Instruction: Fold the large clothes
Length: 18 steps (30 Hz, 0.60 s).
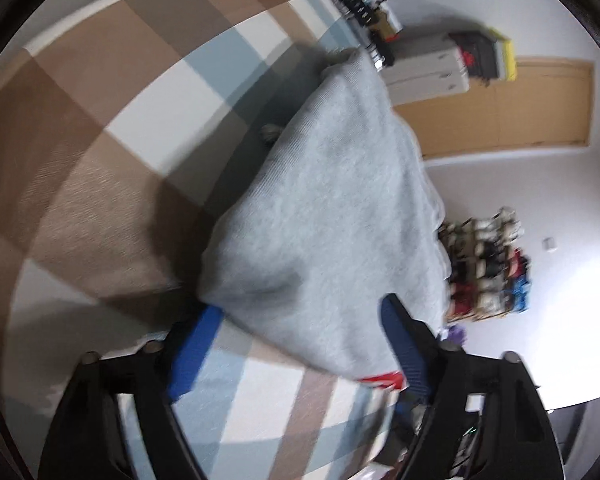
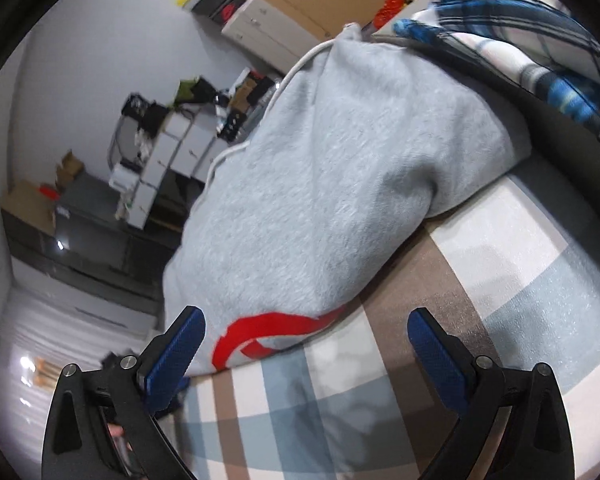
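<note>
Motion blur softens a folded grey sweatshirt [image 1: 332,216] with a half-hidden red print [image 2: 260,336] on a checked bedspread [image 1: 112,128]. Left gripper [image 1: 300,340] and right gripper [image 2: 306,344] gape, empty; cluttered room beyond.

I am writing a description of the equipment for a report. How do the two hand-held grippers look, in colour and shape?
Both look alike. The left gripper and the right gripper each have two black, angular plastic fingers with triangular cut-outs and round silver screw heads. Each finger ends in a flat blue pad with a fine textured surface. No cables or markings are visible, and no sleeve shows.
</note>
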### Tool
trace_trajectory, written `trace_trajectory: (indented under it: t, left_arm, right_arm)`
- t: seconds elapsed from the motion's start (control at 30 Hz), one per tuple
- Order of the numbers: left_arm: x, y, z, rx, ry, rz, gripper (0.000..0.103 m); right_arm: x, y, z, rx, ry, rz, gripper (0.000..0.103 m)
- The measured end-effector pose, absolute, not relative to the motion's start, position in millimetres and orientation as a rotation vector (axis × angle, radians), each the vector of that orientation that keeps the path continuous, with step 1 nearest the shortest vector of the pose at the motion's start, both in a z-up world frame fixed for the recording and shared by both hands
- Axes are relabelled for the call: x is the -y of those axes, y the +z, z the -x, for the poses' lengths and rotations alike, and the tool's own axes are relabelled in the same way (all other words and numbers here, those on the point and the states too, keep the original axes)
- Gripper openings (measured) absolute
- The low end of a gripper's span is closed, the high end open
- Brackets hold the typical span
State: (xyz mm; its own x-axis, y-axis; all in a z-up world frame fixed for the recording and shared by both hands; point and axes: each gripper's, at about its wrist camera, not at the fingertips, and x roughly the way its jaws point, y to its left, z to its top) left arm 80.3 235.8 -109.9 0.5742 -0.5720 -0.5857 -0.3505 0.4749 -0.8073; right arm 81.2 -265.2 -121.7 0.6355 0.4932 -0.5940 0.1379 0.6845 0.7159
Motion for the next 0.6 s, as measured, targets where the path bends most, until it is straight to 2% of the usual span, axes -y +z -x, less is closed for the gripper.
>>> trace_trajectory:
  t: [0.07, 0.23, 0.37, 0.43, 0.5, 0.6]
  left_arm:
    - [-233.7, -109.8, -79.9, -0.941, -0.181, 1.114, 0.093]
    - [-224.7, -105.9, -87.8, -0.915, -0.190, 1.052, 0.094]
    - [-224.6, -105.1, -87.6, -0.865, -0.275, 1.107, 0.093]
    - [-228.8, -99.6, -84.2, -0.814, -0.299, 1.129, 0.092]
    - [-230.8, -87.7, -81.6, -0.751, -0.345, 1.132, 0.085]
    - [-226.8, -71.1, -78.8, -0.698, -0.395, 1.070, 0.085]
  right_arm:
    - [272.2, -126.3, -78.0, -0.862, 0.262, -0.862, 0.103]
    - [285.8, -134.7, -70.0, -0.843, 0.240, -0.915, 0.103]
    - [292.0, -139.2, -78.5, -0.845, 0.215, -0.968, 0.103]
    - [294.7, -140.1, -82.9, -0.844, 0.203, -0.995, 0.103]
    - [294.0, -142.8, -95.3, -0.869, 0.194, -1.008, 0.103]
    - [293.4, -151.7, -114.1, -0.891, 0.194, -1.063, 0.103]
